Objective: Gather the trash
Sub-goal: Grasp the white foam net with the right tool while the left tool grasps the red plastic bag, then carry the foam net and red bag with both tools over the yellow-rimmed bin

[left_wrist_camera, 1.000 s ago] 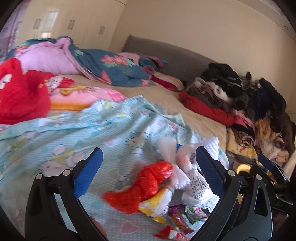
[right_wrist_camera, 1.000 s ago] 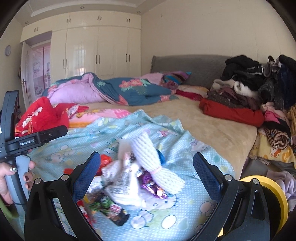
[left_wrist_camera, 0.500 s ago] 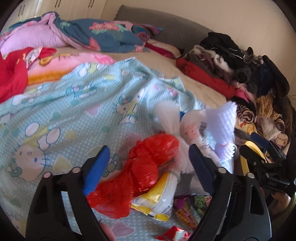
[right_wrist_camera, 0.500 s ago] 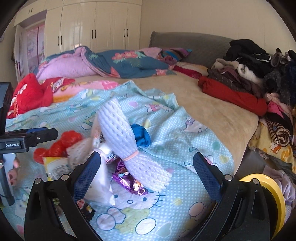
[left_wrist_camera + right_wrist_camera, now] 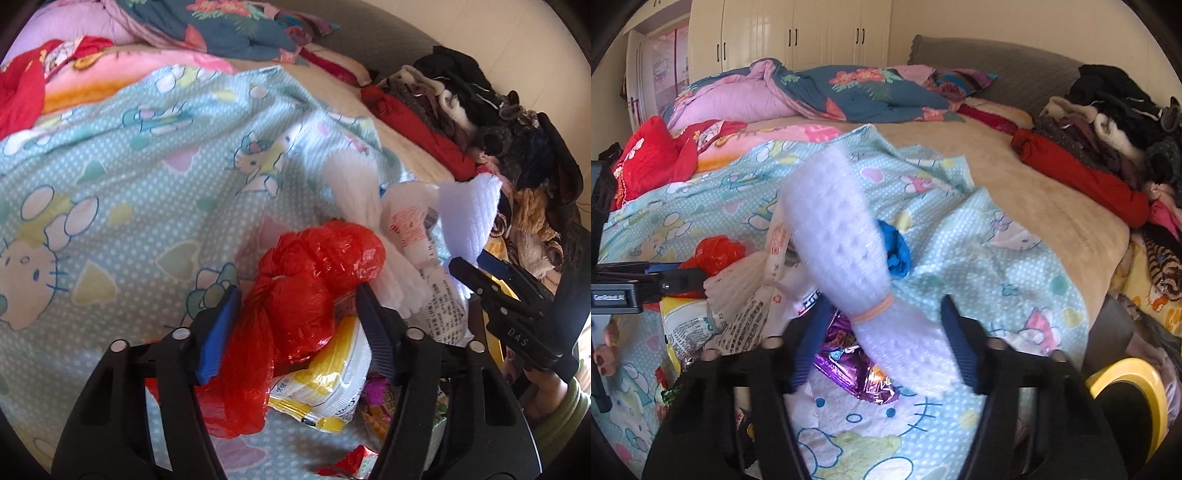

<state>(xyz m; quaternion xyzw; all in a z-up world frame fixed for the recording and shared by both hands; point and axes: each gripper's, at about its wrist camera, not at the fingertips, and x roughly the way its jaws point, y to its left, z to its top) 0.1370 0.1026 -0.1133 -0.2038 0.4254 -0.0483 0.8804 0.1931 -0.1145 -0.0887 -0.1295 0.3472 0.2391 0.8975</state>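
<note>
Jaws closing around trash on the bed

Left wrist view: left gripper has come down since 1 second ago, its jaws just narrowing around the red plastic bag on the blue blanket; contact unclear.

Right wrist view: right gripper is lower too, its jaws just narrowing around the white foam net, not pressing it.

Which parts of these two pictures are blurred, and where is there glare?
Right wrist view: the white foam net is smeared by motion blur; the wardrobe doors show window glare. Left wrist view: mostly sharp; the red plastic bag has small shiny highlights; fisheye corners are black.
</note>
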